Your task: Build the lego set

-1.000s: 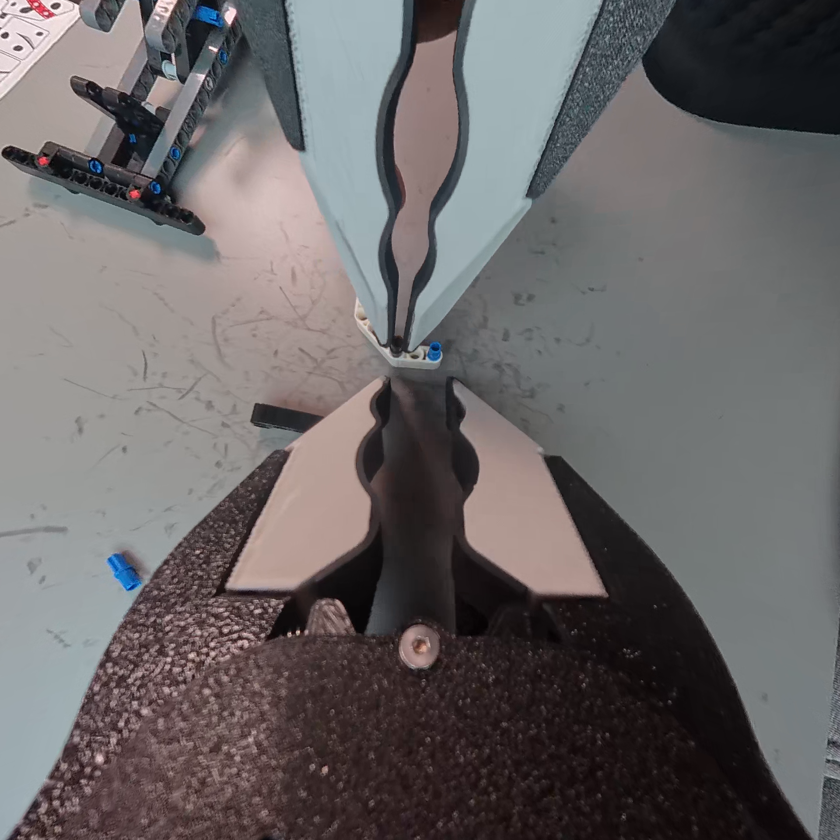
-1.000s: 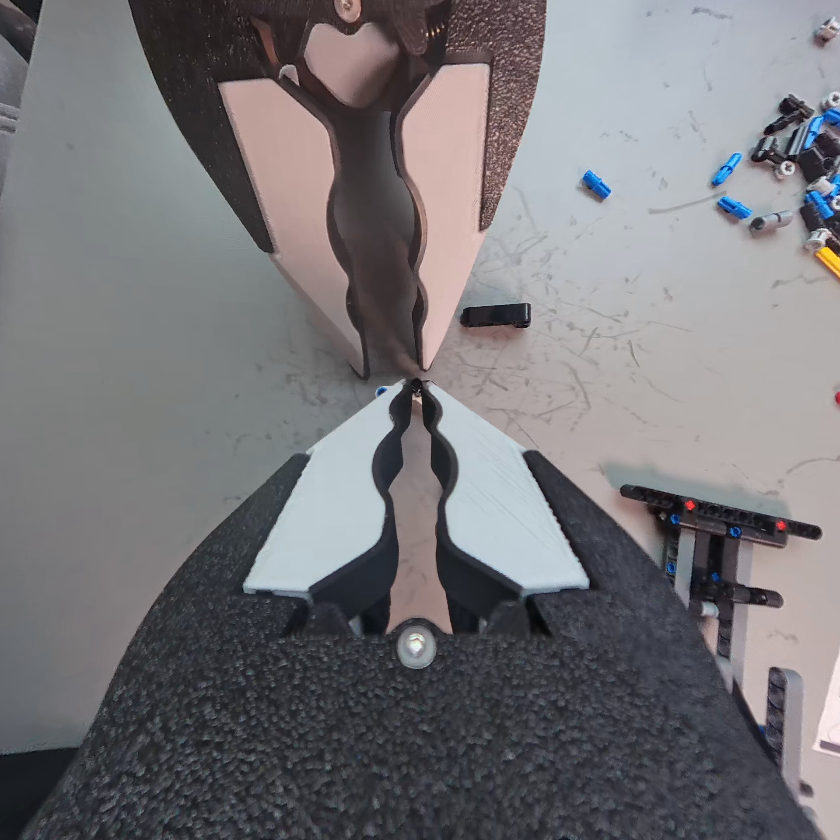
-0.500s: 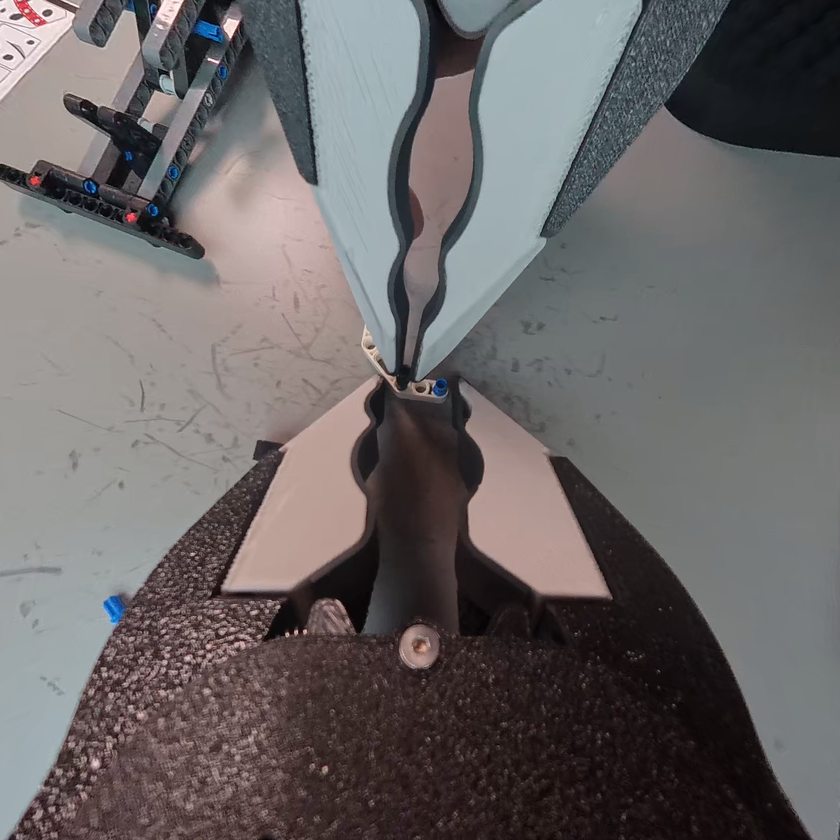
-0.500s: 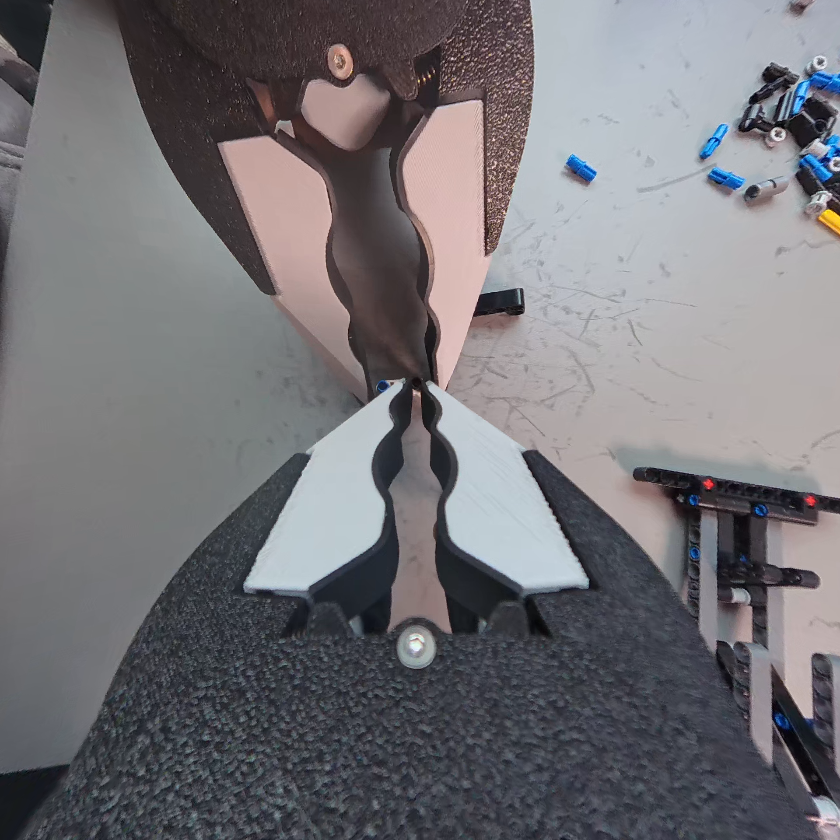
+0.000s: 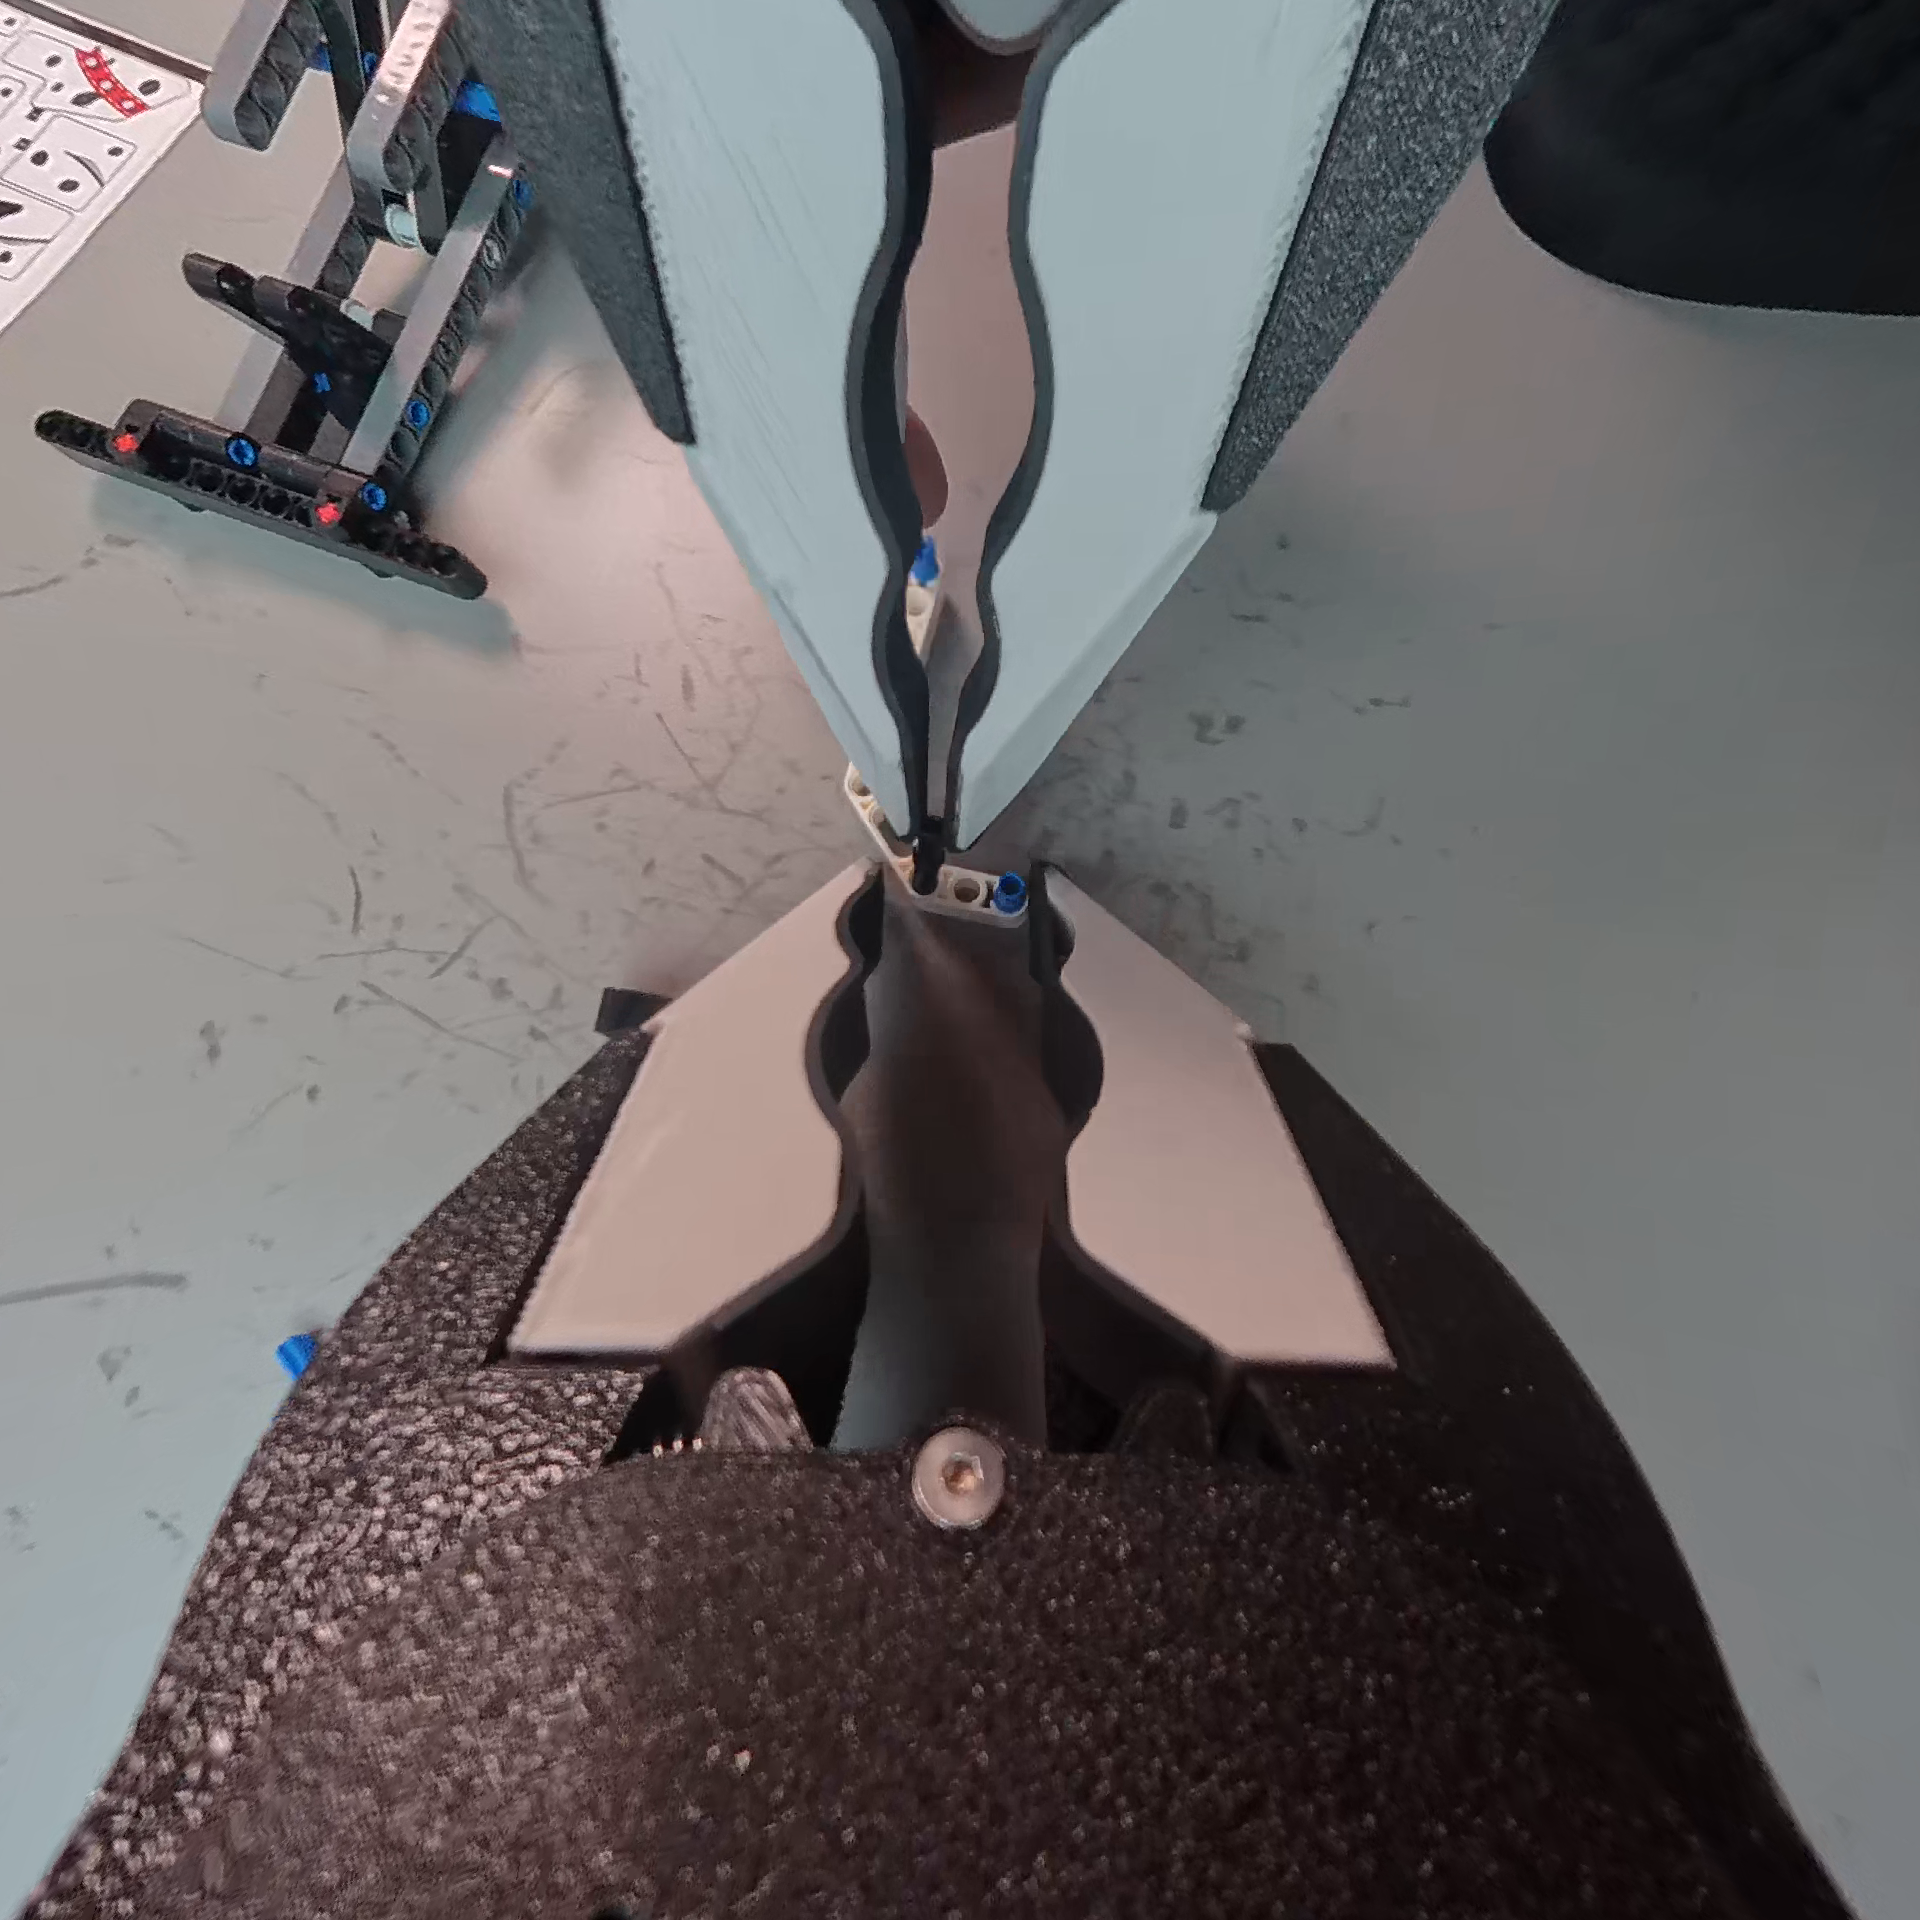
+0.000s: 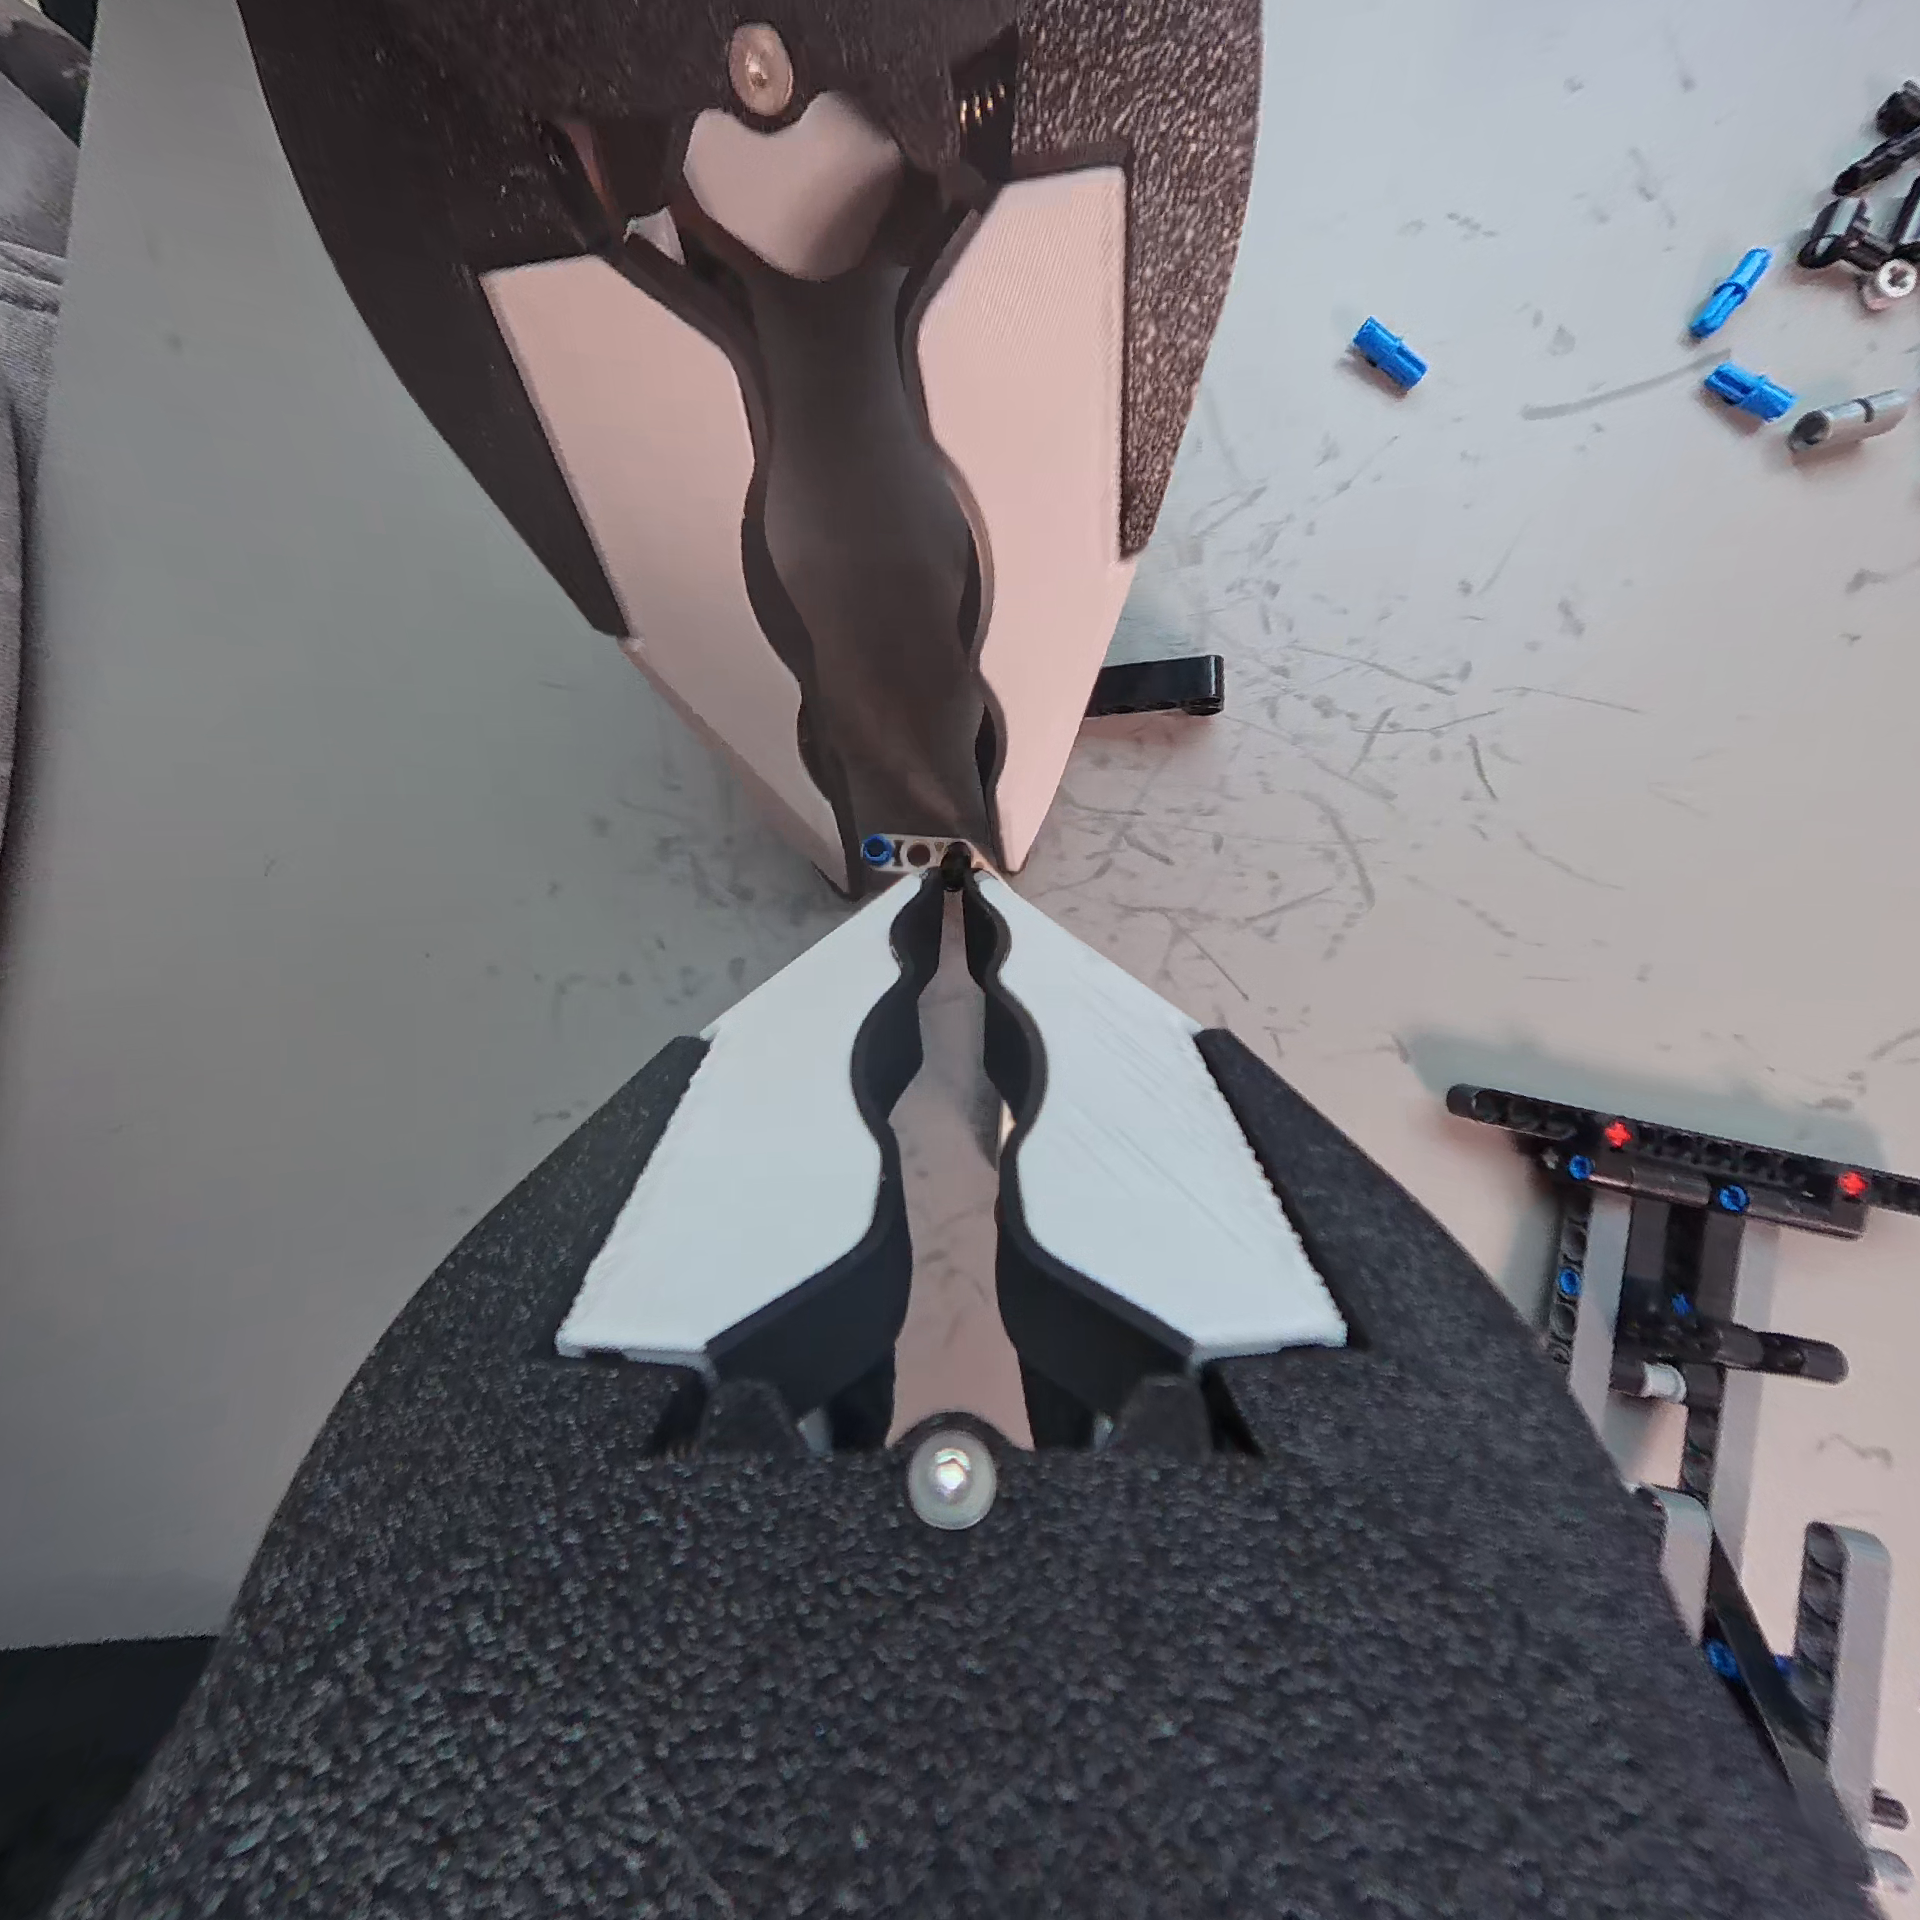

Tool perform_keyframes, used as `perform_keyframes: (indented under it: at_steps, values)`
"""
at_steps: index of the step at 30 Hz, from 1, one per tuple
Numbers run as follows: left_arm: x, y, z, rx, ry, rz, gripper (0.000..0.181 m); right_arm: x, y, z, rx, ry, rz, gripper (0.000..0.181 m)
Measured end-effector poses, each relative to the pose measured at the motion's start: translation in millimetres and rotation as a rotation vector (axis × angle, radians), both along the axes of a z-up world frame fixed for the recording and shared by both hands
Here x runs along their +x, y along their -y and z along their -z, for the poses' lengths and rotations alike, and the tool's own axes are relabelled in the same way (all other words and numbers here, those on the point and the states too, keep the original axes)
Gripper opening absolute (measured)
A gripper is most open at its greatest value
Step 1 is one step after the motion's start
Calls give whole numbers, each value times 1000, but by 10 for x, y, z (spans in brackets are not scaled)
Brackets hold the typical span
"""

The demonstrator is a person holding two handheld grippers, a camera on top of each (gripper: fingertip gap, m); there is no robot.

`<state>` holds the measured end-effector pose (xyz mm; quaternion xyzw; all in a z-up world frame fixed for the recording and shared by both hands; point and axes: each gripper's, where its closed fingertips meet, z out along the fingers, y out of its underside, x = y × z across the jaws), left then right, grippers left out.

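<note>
A small white angled beam (image 5: 971,891) with a blue pin (image 5: 1010,888) in its end hole lies low over the grey table. My left gripper (image 5: 958,878) is open, its tan fingertips on either side of the beam's end; I cannot tell if they touch it. My right gripper (image 5: 928,831), pale blue, comes from the far side and is shut on a black pin (image 5: 928,857) whose tip meets a hole in the beam. In the right wrist view the right gripper (image 6: 951,881) holds the black pin (image 6: 951,862) against the white beam (image 6: 914,852), facing the left gripper (image 6: 930,871).
A partly built black and grey frame (image 5: 312,343) stands at the back left, also in the right wrist view (image 6: 1683,1195). A short black beam (image 6: 1164,686) lies near the left gripper. Loose blue pins (image 6: 1389,353) and a parts pile (image 6: 1860,239) lie beyond. An instruction sheet (image 5: 62,135) lies beside the frame. Left and right tips are no more than a few centimetres apart.
My left gripper has moved forward, so its fingertips now flank the white beam's end. The right gripper still holds the black pin at the beam.
</note>
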<state>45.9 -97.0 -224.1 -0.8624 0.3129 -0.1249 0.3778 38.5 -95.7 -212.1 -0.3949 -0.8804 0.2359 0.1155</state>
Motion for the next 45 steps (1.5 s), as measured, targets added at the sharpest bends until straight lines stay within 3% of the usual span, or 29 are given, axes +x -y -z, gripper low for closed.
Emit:
perform_keyframes:
  at_steps: [12, 21, 35, 39, 45]
  values:
    - [7, 79, -238, 63, 128, 44, 6, 20, 136, -231, -159, -82, 6, 3]
    - [7, 114, -326, 82, 165, 64, 4, -2, 181, -309, -144, -146, -28, 6]
    - [-25, 128, -267, 66, 128, 53, 10, -13, 202, -243, -141, -136, -37, 4]
    - [-97, 135, -231, 35, 106, 8, 32, -28, 75, -139, -50, -78, -37, 3]
    - [-103, 91, -66, -17, 54, -44, 26, -58, 20, -11, 57, 5, -72, 4]
